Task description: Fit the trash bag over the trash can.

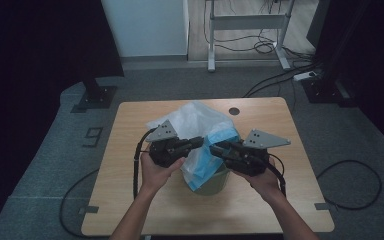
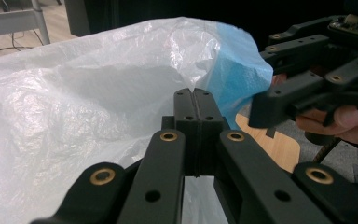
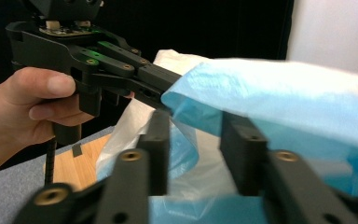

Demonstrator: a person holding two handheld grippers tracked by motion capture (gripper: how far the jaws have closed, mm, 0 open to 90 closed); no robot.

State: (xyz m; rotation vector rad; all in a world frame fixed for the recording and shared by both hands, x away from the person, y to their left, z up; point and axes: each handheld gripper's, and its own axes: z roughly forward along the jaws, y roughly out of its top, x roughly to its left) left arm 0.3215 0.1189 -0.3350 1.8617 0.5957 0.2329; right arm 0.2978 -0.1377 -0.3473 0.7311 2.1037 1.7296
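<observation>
1. The left gripper (image 1: 200,142) is clenched on the rim of the plastic bag (image 1: 200,120); most of the bag billows beyond its tips.
2. The right gripper (image 1: 215,148) stands spread, a blue fold of the bag draped between and over its jaws.
3. Both tips nearly meet above the bin (image 1: 215,182), which sits just below them.

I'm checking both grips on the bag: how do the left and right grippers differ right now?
The left gripper has its jaws pressed together on the white plastic bag; the right gripper has its jaws spread, with the bag's blue edge lying between them. The left reaches in from the bag's left, the right from its right. Both are black and hand-held, meeting over the bin.
</observation>
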